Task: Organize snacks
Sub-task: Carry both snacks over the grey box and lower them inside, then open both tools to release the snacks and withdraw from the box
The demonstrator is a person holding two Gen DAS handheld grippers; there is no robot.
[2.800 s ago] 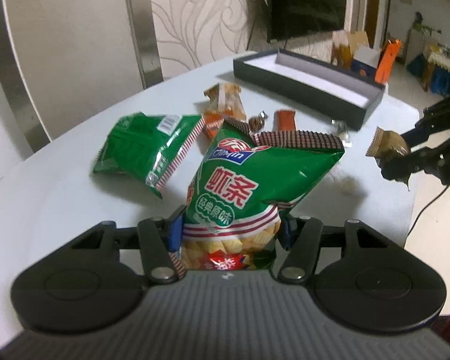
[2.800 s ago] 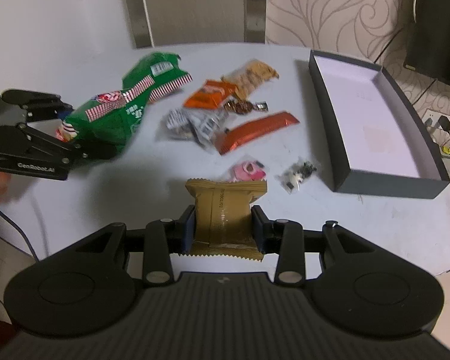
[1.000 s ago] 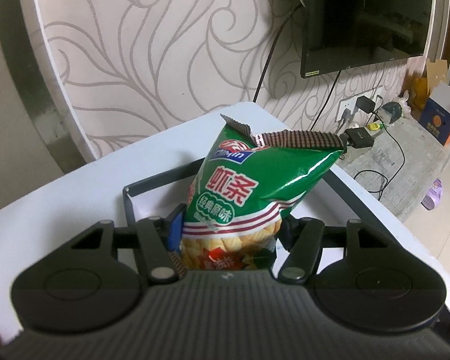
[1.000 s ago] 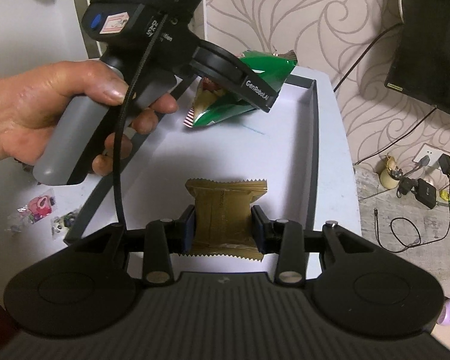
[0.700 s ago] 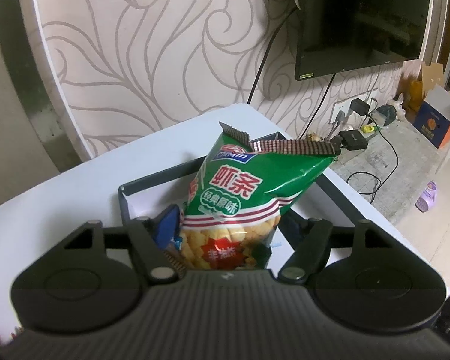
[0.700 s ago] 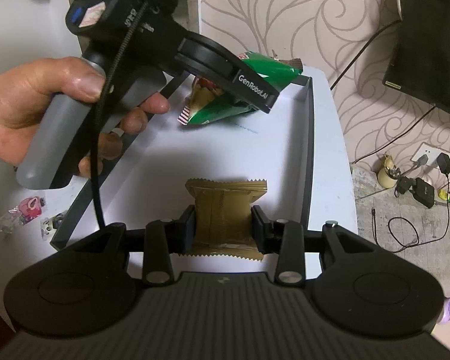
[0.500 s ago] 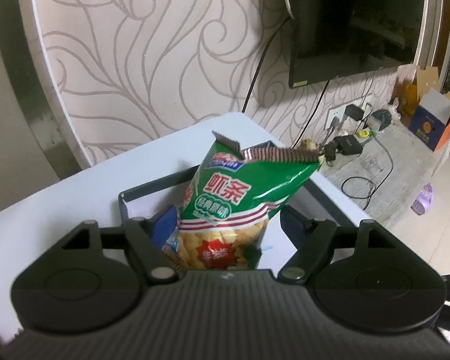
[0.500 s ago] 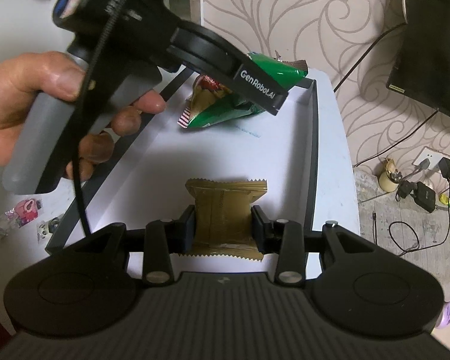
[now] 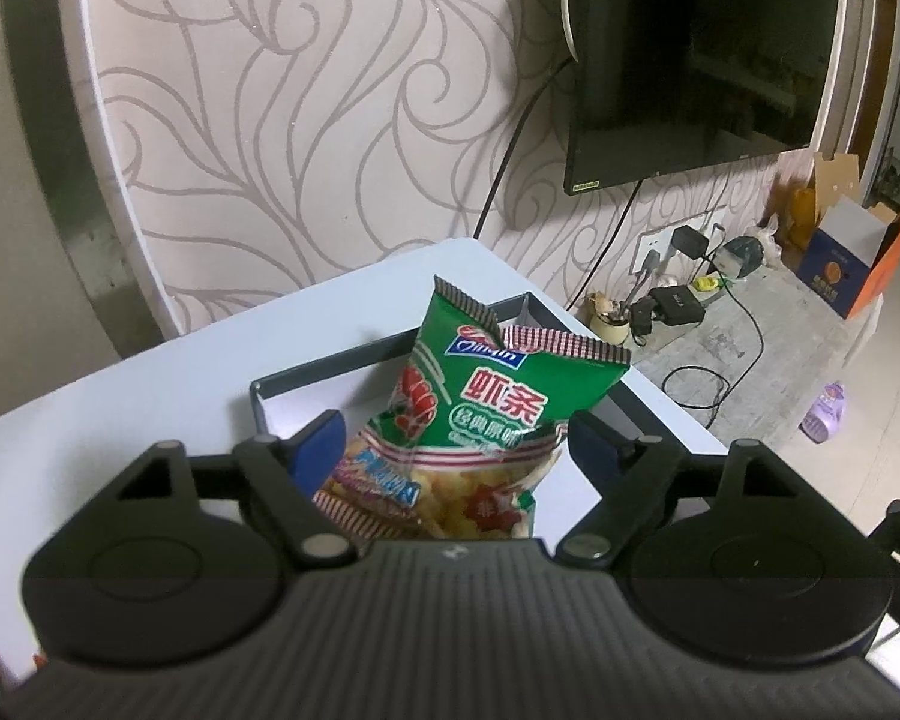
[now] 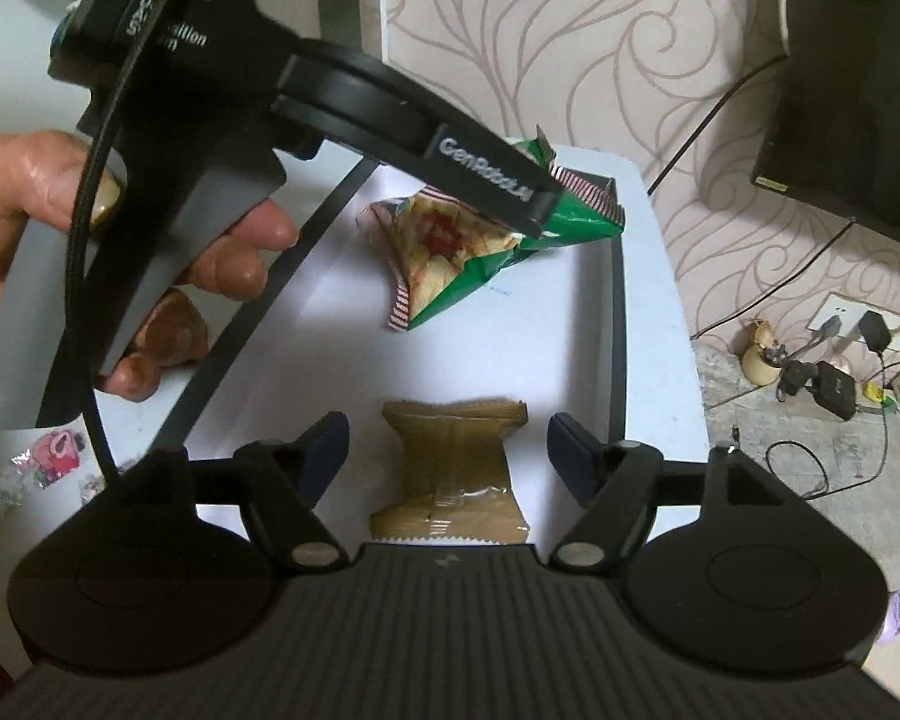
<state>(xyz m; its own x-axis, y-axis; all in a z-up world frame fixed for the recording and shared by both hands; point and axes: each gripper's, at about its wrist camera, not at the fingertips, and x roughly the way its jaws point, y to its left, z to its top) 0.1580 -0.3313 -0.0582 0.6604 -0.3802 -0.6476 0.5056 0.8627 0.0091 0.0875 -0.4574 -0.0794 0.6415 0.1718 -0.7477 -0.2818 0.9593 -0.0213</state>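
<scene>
Left gripper [image 9: 450, 450]: jaws spread wide; blue pads stand clear of the chip bag on both sides.
Right gripper [image 10: 447, 450]: jaws spread wide; gaps show between each pad and the brown packet.
Chip bag [image 9: 480, 420]: green, red-and-white striped seams, Chinese lettering, puffed snacks pictured at the bottom; tilted inside the box at its far end, top seam near the far wall.
Brown packet [image 10: 450, 468]: tan wrapper, zigzag ends, pinched at the waist; lies over the box's white floor at the near end, well apart from the chip bag.
Box [image 10: 617, 324]: dark grey walls, white floor; bare floor lies between the two snacks.
Table [image 9: 150, 396]: white; the box's right wall runs near the table's right edge, beyond which the floor drops away.
Hand [image 10: 24, 222]: grips the left tool's handle over the box's left wall.
Sweets [image 10: 54, 459]: small wrapped pieces on the table outside the left wall.
</scene>
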